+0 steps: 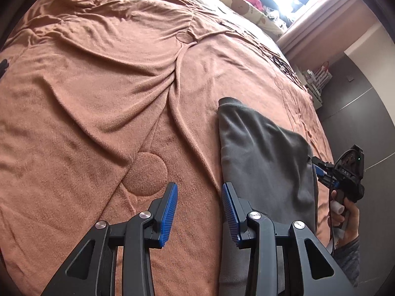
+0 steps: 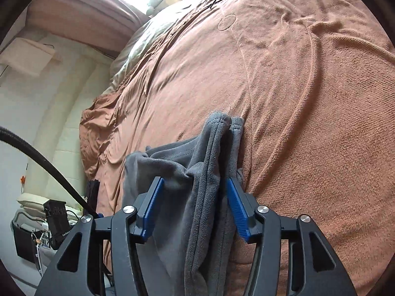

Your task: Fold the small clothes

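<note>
Now | right hand-held gripper (image 2: 195, 212) parted | grey garment (image 2: 205, 172) between, loose

Grey garment (image 2: 209, 172) btw. parted tongs (image 2: 195, 187)

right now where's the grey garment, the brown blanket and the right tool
grey garment (image 1: 261, 153), left wrist view, middle of its flat fleece panel
brown blanket (image 1: 98, 103), left wrist view, bare wrinkled stretch
right tool (image 2: 195, 204), right wrist view, midway between its blue fingertips
</note>
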Available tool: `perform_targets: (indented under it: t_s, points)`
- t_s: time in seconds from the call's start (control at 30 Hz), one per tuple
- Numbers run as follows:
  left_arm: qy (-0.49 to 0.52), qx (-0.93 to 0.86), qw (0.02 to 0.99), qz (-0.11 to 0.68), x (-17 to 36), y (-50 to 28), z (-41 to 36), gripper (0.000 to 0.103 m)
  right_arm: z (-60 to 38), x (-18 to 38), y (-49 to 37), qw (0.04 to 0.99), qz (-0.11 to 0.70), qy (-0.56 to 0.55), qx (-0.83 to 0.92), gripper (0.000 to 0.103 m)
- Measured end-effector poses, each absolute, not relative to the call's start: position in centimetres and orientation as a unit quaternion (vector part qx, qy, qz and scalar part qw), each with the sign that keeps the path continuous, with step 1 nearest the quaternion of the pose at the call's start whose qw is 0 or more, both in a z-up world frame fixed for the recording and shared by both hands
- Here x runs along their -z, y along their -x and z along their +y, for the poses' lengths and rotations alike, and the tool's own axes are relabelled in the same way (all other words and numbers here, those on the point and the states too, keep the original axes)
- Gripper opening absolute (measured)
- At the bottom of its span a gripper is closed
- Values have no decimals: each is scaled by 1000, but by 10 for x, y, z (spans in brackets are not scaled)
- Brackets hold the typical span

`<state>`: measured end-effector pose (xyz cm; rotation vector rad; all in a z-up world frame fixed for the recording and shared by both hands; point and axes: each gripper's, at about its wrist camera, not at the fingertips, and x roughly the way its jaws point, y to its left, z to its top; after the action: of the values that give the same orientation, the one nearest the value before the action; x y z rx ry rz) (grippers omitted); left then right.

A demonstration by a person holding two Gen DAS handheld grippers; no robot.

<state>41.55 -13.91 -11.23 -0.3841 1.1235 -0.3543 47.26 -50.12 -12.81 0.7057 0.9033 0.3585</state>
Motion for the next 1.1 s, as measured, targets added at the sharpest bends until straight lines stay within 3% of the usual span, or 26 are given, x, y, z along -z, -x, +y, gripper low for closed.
perform_targets:
  t_s: [0.2, 0.3, 0.37, 0.4, 0.77, 0.83, 0.9, 0.97, 1.0, 1.1]
  points:
    - [165, 178, 806, 540, 126, -450, -162, 40, -501, 130, -492, 835, 439, -299, -142, 50]
    - [158, 182, 802, 546, 132, -468, -173, 40, -495, 126, -505, 844, 440, -274, -139, 32]
    - [155, 186, 801, 548, 134, -478, -179, 40, -494, 122, -511, 851, 437, -261, -129, 5]
    - [152, 187, 801, 548, 134, -482, -181, 40, -494, 119, -513, 857, 435, -250, -119, 2]
    - [117, 196, 809, 541, 131, -522, -209, 40, -474, 116, -512, 863, 454, -212, -68, 0]
    - [108, 195, 809, 544, 135, -527, -216, 44, -475, 111, -512, 860, 456, -220, -69, 3]
    - [96, 186, 808, 550, 143, -533, -222, 44, -473, 100, -508, 864, 453, -209, -67, 17]
    - [78, 175, 809, 556, 152, -539, -227, 44, -470, 86, -499, 877, 440, -181, -60, 73]
    - [73, 171, 808, 560, 157, -542, -227, 44, -468, 78, -493, 882, 433, -174, -65, 79]
    - [85, 167, 802, 567, 166, -549, -223, 44, -460, 69, -481, 880, 440, -156, -86, 79]
